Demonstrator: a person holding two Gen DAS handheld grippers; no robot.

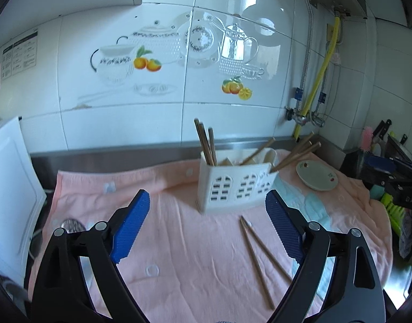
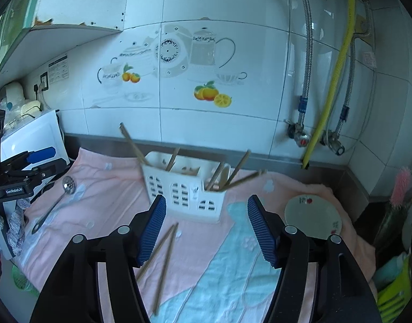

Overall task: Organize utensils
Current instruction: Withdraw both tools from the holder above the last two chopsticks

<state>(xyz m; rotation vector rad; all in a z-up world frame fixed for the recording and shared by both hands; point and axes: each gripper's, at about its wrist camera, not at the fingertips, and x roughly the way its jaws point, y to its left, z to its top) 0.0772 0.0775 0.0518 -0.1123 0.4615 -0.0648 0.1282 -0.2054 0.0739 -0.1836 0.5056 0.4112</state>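
A pink towel (image 1: 195, 255) with a pale blue patch covers the table, which backs onto a white tiled wall (image 1: 157, 113) decorated with teapots and oranges; pipes and a yellow hose run down the wall's right side.

On the towel stands a white plastic utensil caddy (image 1: 237, 185) with window-shaped cut-outs, already bristling with chopsticks (image 1: 206, 145) leaning out of several compartments. It looks light and liable to tip or skid on the cloth if nudged.

Beside it on the right lies a small pale dish (image 1: 316, 175), likely ceramic and breakable.

A slotted metal spoon (image 2: 53, 204) rests on the towel's left part, well apart from the caddy. It looks stiff and smooth; the slim handle seems the place to pinch.

Two loose chopsticks (image 1: 255, 253) lie crossed in front of the caddy. They look thin, rigid, light and apt to roll, so a pinch near mid-length should lift them most steadily.

The left claw (image 1: 207, 224) gapes wide and holds nothing; the right claw (image 2: 206, 228) is parted too, also empty, with the loose chopsticks passing under its left finger.
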